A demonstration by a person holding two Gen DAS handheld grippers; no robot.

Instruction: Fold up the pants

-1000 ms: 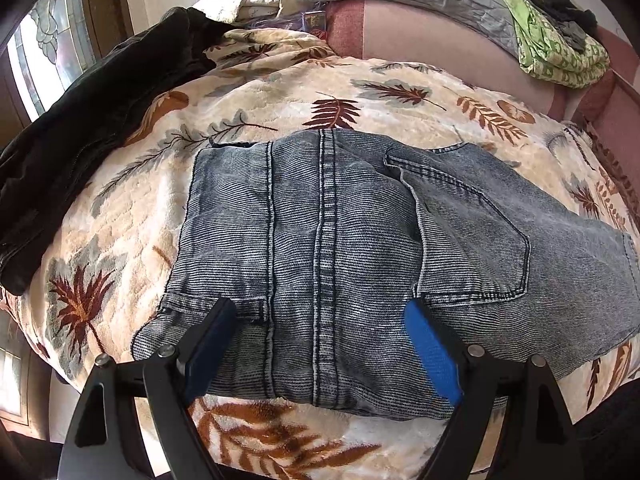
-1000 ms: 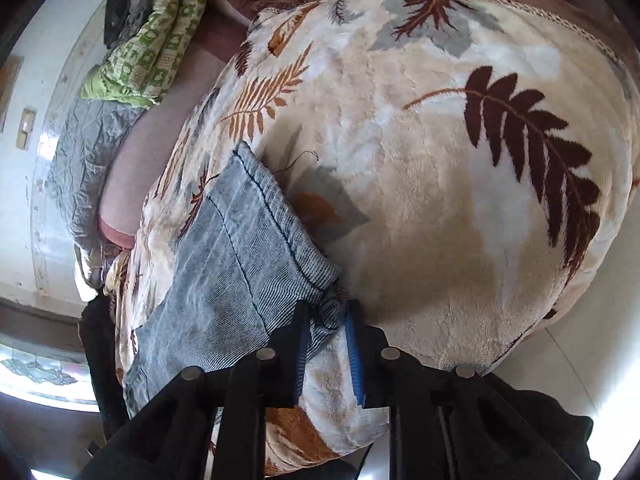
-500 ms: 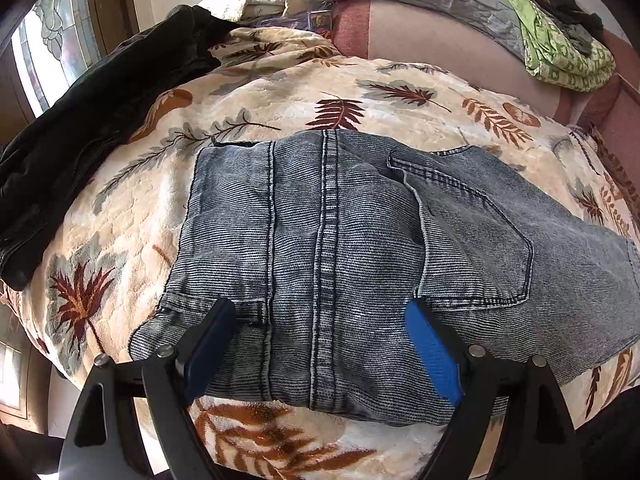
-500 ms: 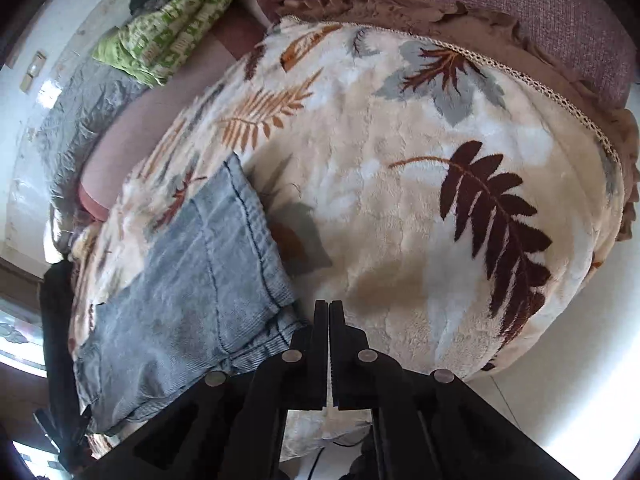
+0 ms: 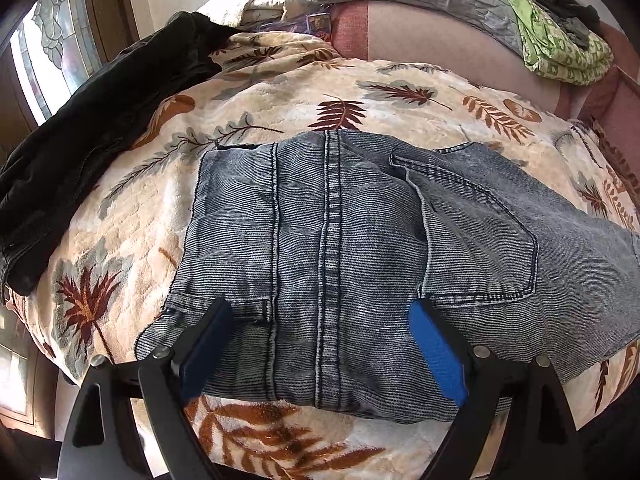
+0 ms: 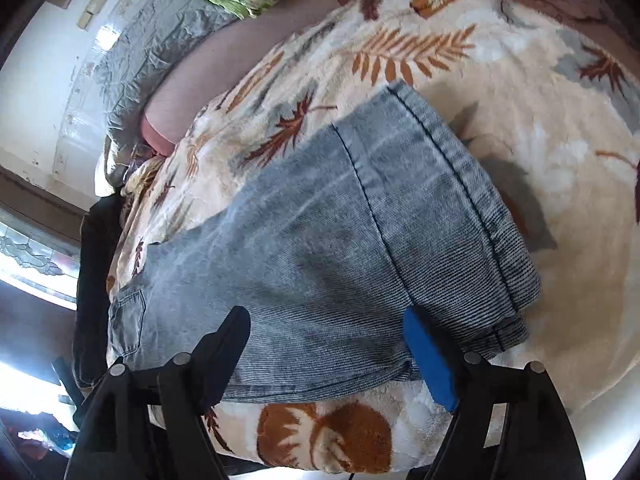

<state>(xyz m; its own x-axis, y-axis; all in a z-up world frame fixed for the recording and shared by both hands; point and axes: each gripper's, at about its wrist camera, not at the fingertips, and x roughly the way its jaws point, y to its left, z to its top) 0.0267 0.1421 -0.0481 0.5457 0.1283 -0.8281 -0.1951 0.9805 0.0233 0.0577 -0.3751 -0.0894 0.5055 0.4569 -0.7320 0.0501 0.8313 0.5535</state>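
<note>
Faded grey-blue denim pants (image 5: 360, 248) lie flat across a leaf-print blanket (image 5: 280, 92) on a bed, the waist end filling the centre of the left wrist view and the leg running off toward 3 o'clock; in the right wrist view the hem end (image 6: 500, 240) sits at about 3 o'clock of the frame, with the cloth already doubled there, one layer over another. The left gripper (image 5: 320, 344) hovers at 6 o'clock over the waistband edge with its jaws spread wide and nothing pinched between the blue pads. The right gripper (image 6: 332, 352) hangs over the lower leg at 6 o'clock, its jaws opening, the denim beneath them but not clamped. The fabric looks thick and moderately heavy for cloth: limp enough to drape, yet stiff at the seams, waistband and patch pocket (image 5: 480, 236), so it should hold a crease and slide little on the plush blanket. Good holds appear to be the near waistband corner at 7 o'clock in the left view and the stitched hem corner at 4 o'clock in the right view, where layers stack and a pinch would catch all plies. A black garment (image 5: 100, 120) lies at 10 o'clock, well apart, and a green patterned cloth (image 5: 560, 48) sits at 1 o'clock.
</note>
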